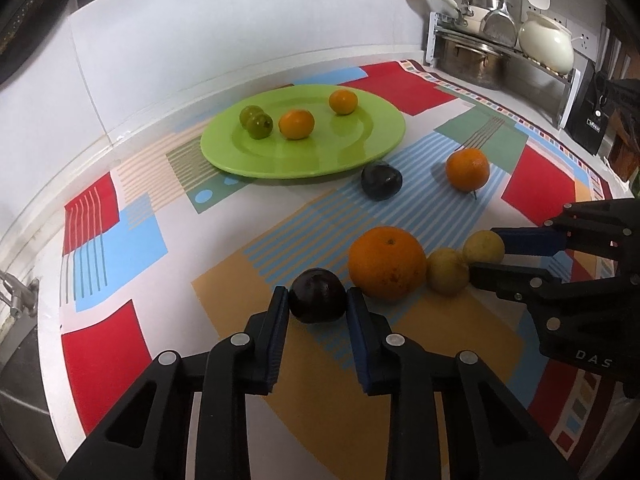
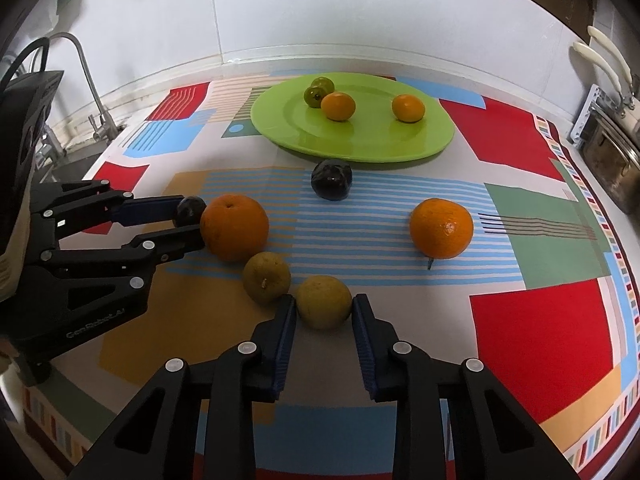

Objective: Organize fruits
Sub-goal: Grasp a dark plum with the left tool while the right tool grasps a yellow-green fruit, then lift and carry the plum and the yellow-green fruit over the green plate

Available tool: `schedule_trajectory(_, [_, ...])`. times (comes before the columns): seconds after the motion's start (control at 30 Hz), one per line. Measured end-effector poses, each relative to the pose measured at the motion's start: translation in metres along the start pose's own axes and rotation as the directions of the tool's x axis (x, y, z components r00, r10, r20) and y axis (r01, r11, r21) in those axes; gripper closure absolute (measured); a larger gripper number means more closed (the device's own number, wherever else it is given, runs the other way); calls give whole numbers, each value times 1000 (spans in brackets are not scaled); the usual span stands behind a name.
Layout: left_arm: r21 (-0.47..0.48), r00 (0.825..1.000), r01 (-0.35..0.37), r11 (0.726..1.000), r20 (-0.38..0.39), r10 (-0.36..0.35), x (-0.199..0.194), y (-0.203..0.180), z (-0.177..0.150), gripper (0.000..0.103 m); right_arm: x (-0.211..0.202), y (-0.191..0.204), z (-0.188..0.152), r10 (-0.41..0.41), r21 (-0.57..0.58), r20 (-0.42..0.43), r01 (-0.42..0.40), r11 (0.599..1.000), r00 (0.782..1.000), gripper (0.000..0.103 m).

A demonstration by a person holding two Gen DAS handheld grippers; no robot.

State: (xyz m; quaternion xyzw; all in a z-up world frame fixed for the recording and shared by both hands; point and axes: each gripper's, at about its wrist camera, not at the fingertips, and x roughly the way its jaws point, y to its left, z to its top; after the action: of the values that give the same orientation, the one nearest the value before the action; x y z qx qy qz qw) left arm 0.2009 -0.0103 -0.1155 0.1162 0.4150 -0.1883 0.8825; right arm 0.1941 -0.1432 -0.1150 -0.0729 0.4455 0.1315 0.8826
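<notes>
My left gripper (image 1: 318, 294) is shut on a dark plum (image 1: 317, 296) that rests on the patterned cloth; in the right wrist view the same plum (image 2: 189, 210) sits between its fingers. My right gripper (image 2: 324, 302) is shut on a yellow-green fruit (image 2: 323, 301), which also shows from the left wrist (image 1: 484, 246). A big orange (image 1: 387, 262) and a second yellow-green fruit (image 2: 267, 278) lie between the two grippers. Further off lie another dark plum (image 1: 381, 181) and a tangerine (image 1: 467, 169). The green plate (image 1: 360, 148) holds two small oranges and two green fruits.
A colourful cloth (image 1: 132, 344) covers the counter. A pot rack with pans and a white pot (image 1: 546, 42) stands at the back right. A tap (image 2: 86, 76) and sink lie to the left. White tiled wall runs behind the plate.
</notes>
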Motion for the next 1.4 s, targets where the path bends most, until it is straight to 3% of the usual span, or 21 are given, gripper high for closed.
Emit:
schedule_trajectory(0.27, [-46,1000,-9,999,13,9,-21,-2,2,74,-15,-2,2,10,21,33,-11,1000,999,73])
schedule_trajectory(0.63, [-83,996,-6,996,89,14,-54,-5,18,74,-47,-1,15,21,29,125,-25,999,992,73])
schedule_trajectory(0.97, [-96,988,-20,995,152,34,-68,-6,45,74,-68,-7,45,24,32,231,-32,999,973,73])
schedule_trajectory(1.4, [-88,976,-19,996,213,37,-69,0,88,74,-74,-24,89,27,28,289,-37,999,957,73])
